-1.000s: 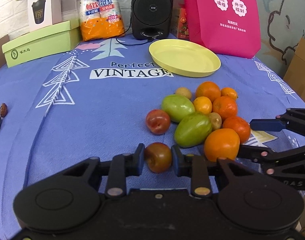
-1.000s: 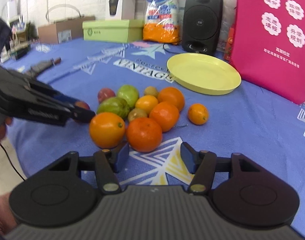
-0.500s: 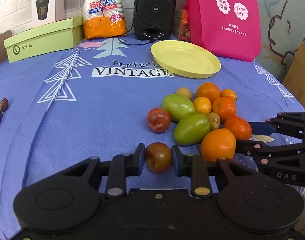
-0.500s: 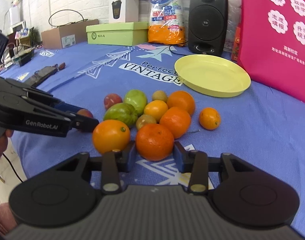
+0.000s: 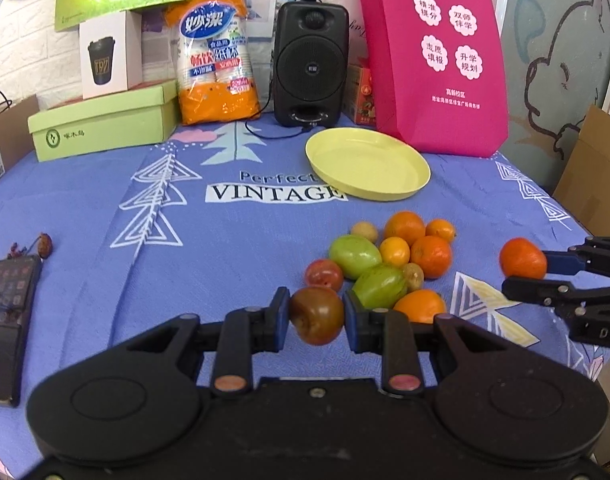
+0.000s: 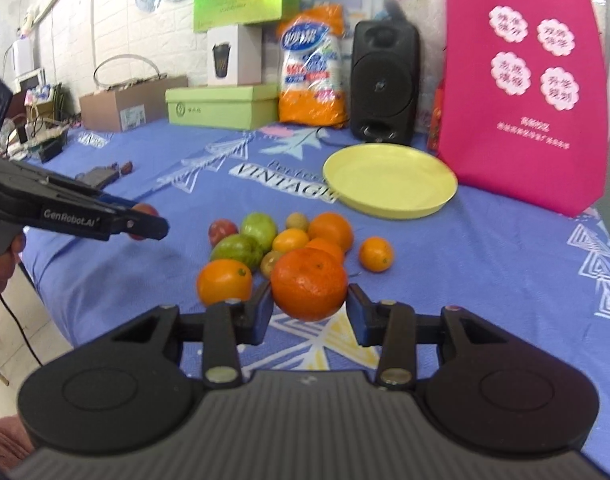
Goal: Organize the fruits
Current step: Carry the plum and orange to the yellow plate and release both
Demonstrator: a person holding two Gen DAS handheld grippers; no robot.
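Note:
My left gripper (image 5: 316,316) is shut on a dark red-brown plum (image 5: 317,315), held above the blue cloth. My right gripper (image 6: 309,306) is shut on a large orange tangerine (image 6: 309,284), also lifted; that fruit (image 5: 522,258) shows at the right in the left wrist view. On the cloth lies a heap of fruit: green mangoes (image 5: 355,256), a red plum (image 5: 324,274), oranges (image 5: 431,256) and small yellow fruits. Beyond the heap an empty yellow plate (image 5: 413,184) stands. The left gripper (image 6: 145,226) appears at the left in the right wrist view.
A black speaker (image 5: 311,68), a pink bag (image 5: 437,60), a pack of paper cups (image 5: 215,60) and a green box (image 5: 101,124) line the table's back. A phone (image 5: 9,308) lies at the left edge. Cardboard (image 5: 593,176) stands off the right side.
The right gripper closed on the tangerine and lifted it out of the heap. The left gripper rose with its plum. Both views now look over the table from higher up.

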